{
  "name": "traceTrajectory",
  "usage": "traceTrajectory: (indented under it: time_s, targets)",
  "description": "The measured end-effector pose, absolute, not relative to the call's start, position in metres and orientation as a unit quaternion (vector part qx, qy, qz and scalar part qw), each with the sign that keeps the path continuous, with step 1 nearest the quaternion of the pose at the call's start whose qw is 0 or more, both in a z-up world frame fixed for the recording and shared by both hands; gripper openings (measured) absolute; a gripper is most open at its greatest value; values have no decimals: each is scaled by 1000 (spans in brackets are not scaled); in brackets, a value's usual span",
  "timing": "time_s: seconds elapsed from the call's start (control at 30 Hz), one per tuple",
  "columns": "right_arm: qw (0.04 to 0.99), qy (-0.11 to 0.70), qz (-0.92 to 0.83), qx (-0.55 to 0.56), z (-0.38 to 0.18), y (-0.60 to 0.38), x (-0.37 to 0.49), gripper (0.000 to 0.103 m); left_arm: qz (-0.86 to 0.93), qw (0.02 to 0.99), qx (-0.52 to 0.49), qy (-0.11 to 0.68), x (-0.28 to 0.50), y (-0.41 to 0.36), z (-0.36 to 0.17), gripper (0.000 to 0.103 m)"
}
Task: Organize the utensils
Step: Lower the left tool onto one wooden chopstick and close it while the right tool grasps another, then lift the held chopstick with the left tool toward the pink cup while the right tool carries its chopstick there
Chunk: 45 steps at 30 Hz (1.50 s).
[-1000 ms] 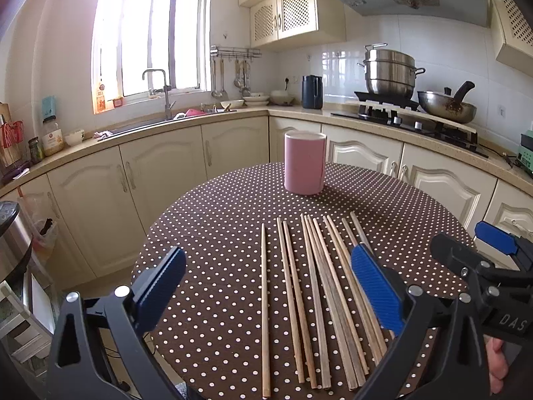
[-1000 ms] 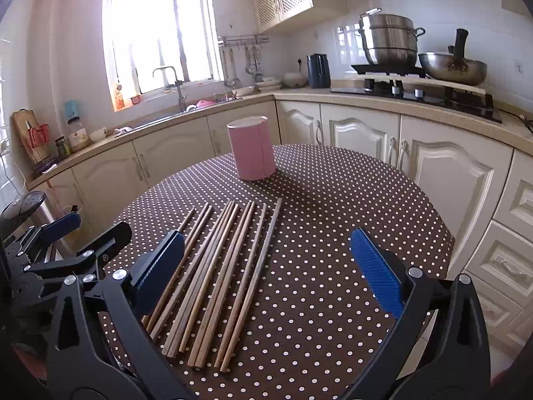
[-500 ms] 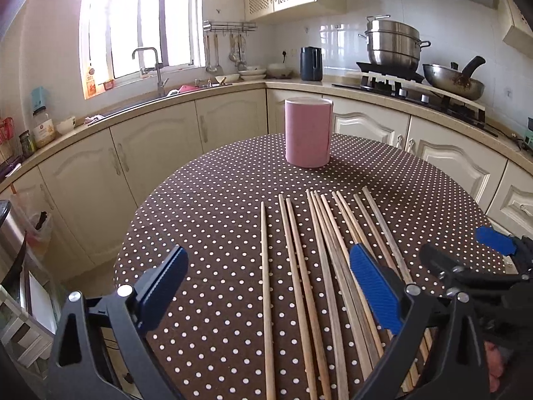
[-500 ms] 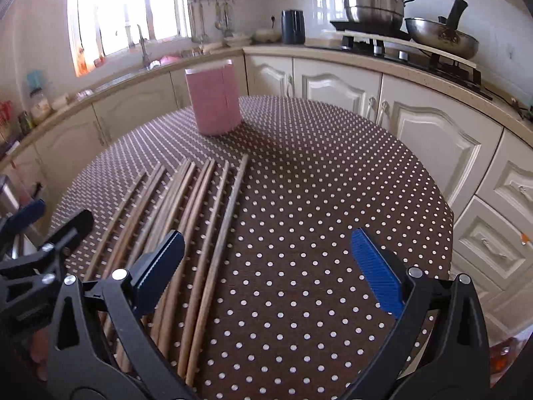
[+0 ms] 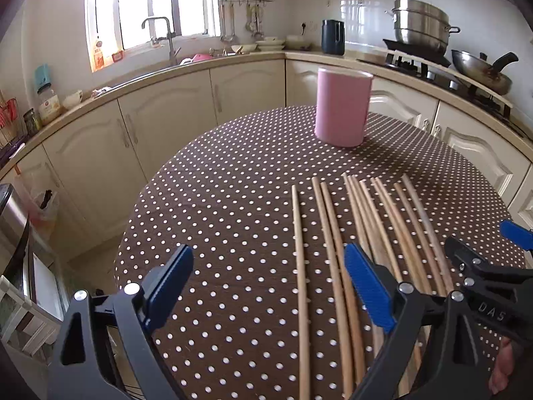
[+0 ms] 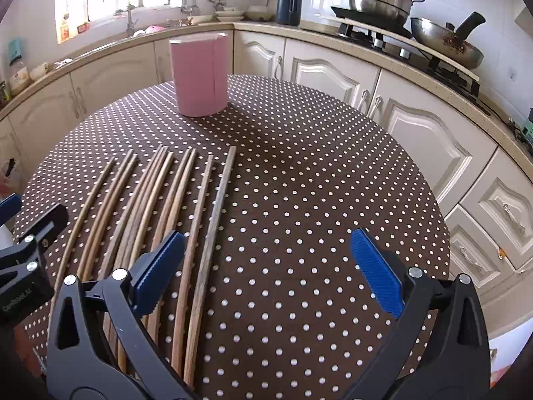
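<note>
Jaws of both grippers (image 5: 268, 286) (image 6: 266, 268) spread, empty, left narrowing, over chopsticks (image 5: 336, 253); risk: crowded sticks scattering, rolling off counter (image 6: 299, 166).

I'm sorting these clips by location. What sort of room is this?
A home kitchen, most likely. A sink tap stands under the window, steel pots and a wok sit on a gas stove, and cream cabinets line the walls around a round table.

The tablecloth (image 5: 233, 200) is brown with white dots. The cup (image 5: 343, 110) is pink. The chopsticks (image 6: 186, 220) are light brown wood. The gripper pads (image 6: 376, 273) are blue.
</note>
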State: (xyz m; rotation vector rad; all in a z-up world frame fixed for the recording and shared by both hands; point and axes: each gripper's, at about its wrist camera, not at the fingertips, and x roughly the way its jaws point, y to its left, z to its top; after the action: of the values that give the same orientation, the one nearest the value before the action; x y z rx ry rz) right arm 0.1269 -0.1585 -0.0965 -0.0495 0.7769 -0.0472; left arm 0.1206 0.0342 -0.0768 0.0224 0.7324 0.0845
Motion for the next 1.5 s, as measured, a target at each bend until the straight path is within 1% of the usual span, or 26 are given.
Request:
traceTrajectory:
  time_s: [0.07,0.13,0.37,0.43,0.47,0.5,0.53,0.57,0.6,0.63,0.67,0.7,0.73,0.77,0.9,1.03,1.17,1.33,1.5]
  targets:
    - [917,396,-29,-21,-103,-160,136,98,42,928,7,370,127,37,-81,85]
    - [909,416,-28,-15,-108,-162,144,98,39,924,7,379,133,38,-85,82]
    - [898,439,-14,6,-116,-166,155,97,29,913,19,407,150,32,-98,77]
    - [901,434,-5,3,-114,-164,155,91,28,906,17,422,155,32,-102,77]
    - [903,430,0,0,-114,-162,154,81,27,905,11,424,157,34,-102,77]
    - [905,425,8,-4,-112,-160,154,69,24,905,6,426,157,36,-102,77]
    - [907,421,15,-7,-111,-159,152,63,24,904,1,427,158,38,-102,77]
    - [908,418,17,-9,-110,-156,151,50,25,905,0,425,158,38,-102,70]
    - [909,415,21,-10,-110,-155,149,38,25,906,0,422,158,38,-101,62]
    - [911,412,25,-9,-109,-156,148,31,26,909,0,416,157,40,-100,45]
    - [911,411,24,-9,-108,-156,147,21,30,910,-3,414,156,41,-99,31]
    - [912,409,29,-5,-108,-157,146,11,33,911,-6,412,156,43,-99,22]
    - [913,408,31,-1,-108,-157,144,9,33,911,-13,411,156,46,-98,9]
    - [913,406,36,6,-108,-159,143,8,32,911,-22,410,156,50,-98,6]
    - [920,389,46,24,-106,-164,135,7,17,912,-60,406,154,62,-97,6]
    - [928,370,31,21,-100,-165,126,7,34,918,-44,393,146,59,-98,6]
    - [938,344,32,31,-90,-169,118,7,29,924,-53,379,139,61,-93,6]
    - [951,303,48,49,-66,-173,109,7,17,935,-59,348,132,61,-76,6]
    - [958,277,52,52,-47,-176,105,7,8,948,-68,312,134,57,-52,6]
